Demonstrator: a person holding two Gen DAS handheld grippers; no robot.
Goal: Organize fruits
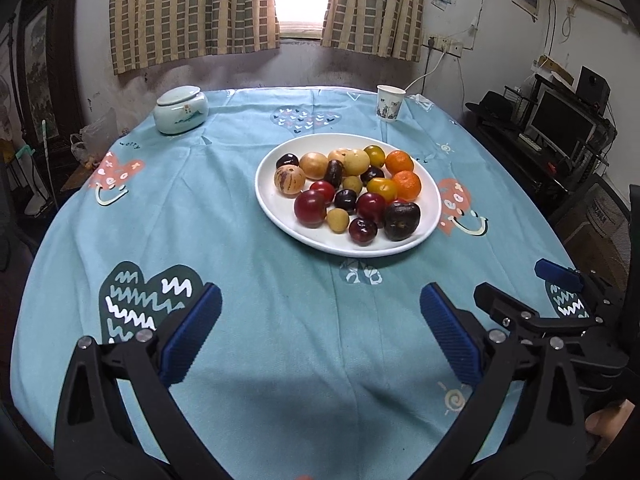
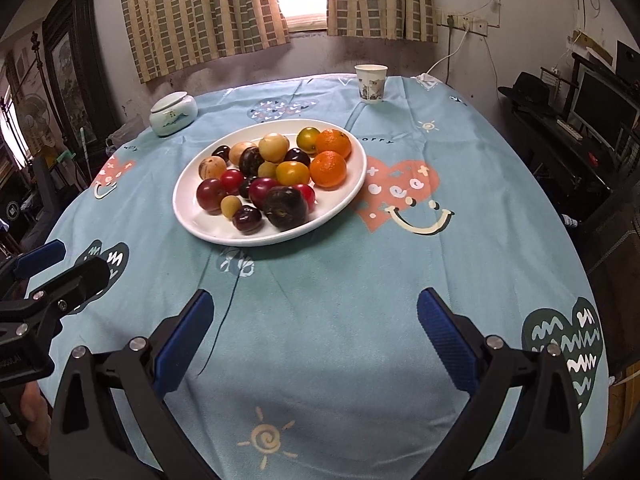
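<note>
A white plate (image 1: pixel 267 190) (image 2: pixel 186 210) stands on the round table past its middle, piled with several fruits. Among them are two oranges (image 1: pixel 406 184) (image 2: pixel 328 169), red plums (image 1: pixel 310 208) (image 2: pixel 211 195), a large dark plum (image 1: pixel 401 221) (image 2: pixel 285 207) and yellow fruits (image 1: pixel 356 161) (image 2: pixel 273 147). My left gripper (image 1: pixel 320 296) hovers open over the near cloth with nothing between its fingers, well short of the plate. My right gripper (image 2: pixel 316 300) is open and empty too, beside it at the near right. Each gripper shows in the other's view: the right gripper (image 1: pixel 524 286) and the left gripper (image 2: pixel 64 268).
A blue patterned tablecloth (image 1: pixel 240 240) covers the table. A pale lidded ceramic jar (image 1: pixel 182 110) (image 2: pixel 173 114) stands at the far left and a paper cup (image 1: pixel 389 104) (image 2: pixel 371 83) at the far edge. A monitor and shelf (image 1: pixel 560 128) stand off to the right.
</note>
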